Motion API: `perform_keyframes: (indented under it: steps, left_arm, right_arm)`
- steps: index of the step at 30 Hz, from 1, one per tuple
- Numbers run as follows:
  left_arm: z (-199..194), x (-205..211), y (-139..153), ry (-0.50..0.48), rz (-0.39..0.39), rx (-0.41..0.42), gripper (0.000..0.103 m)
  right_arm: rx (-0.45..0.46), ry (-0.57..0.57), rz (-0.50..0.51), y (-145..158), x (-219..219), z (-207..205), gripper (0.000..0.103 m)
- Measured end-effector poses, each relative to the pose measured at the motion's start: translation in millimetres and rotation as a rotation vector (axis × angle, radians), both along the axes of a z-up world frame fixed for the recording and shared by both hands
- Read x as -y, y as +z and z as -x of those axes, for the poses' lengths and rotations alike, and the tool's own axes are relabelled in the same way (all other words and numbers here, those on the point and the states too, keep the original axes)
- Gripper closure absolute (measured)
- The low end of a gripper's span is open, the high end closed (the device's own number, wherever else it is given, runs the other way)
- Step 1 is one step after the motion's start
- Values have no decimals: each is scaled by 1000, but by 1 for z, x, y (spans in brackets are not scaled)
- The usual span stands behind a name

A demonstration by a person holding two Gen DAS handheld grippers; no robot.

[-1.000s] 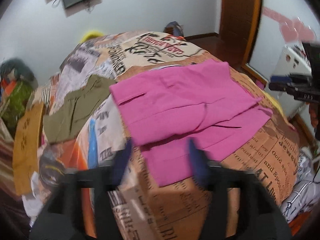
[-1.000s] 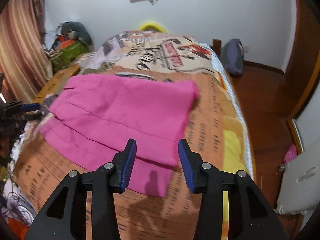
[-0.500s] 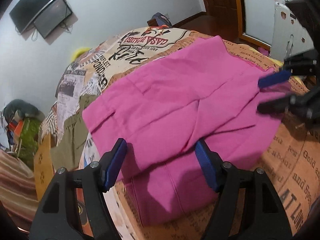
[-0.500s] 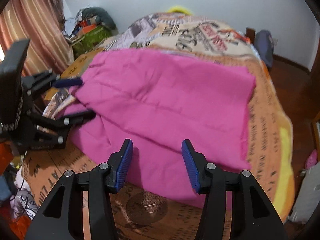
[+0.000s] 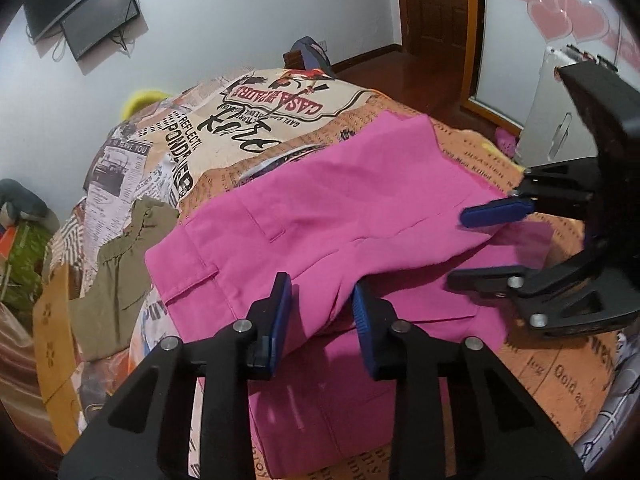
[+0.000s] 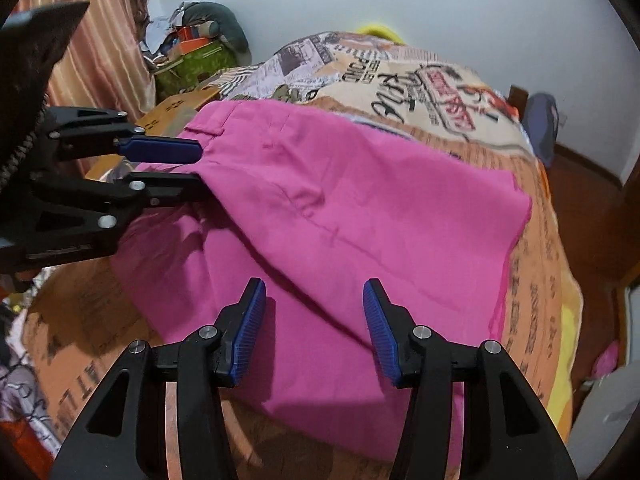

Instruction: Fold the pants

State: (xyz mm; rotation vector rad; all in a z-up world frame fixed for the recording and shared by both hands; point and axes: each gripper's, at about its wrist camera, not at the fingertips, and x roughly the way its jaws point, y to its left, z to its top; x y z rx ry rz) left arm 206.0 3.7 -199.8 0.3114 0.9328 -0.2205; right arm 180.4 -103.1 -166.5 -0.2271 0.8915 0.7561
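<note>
Pink pants [image 5: 332, 208] lie partly folded on a bed with a newspaper-print cover [image 5: 256, 120]; an upper layer rests over a lower one. My left gripper [image 5: 322, 312] is open, its blue fingers straddling the near edge of the upper layer. My right gripper [image 6: 314, 328] is open just above the pants' [image 6: 340, 200] near edge. Each gripper shows in the other's view: the right one [image 5: 484, 248] at the pants' right side, the left one [image 6: 188, 168] with one finger under the upper layer.
An olive-green garment [image 5: 116, 276] lies left of the pants. A brown cardboard piece [image 5: 52, 340] hangs at the bed's left edge. Cluttered bags [image 6: 196, 52] sit by the curtain. A wooden floor and door [image 5: 436, 20] are to the right.
Both grippers have moved in close to the pants. The left gripper's jaws have narrowed around the upper layer's edge. The right gripper has lowered toward the near edge.
</note>
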Motion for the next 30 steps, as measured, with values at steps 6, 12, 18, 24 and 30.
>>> perform_keyframes:
  steps: [6,12,18,24,30]
  left_arm:
    - [7,-4,-7,-13,41,-37,72]
    - [12,-2,-21,1,3,-45,72]
    - [-1,-5,-13,35,19,-27,84]
    - [8,-4,6,14,58,2,93]
    - [31,1,16,-10,52,14,93]
  right_arm:
    - [15,-33,-40,5,2,-14,90]
    - [19,-38,-74,14,4,-14,94]
    - [34,-25,-67,19,3,-10,97]
    - [57,-10,-64,28,7,-5,98]
    - [76,22,-58,37,12,12,98]
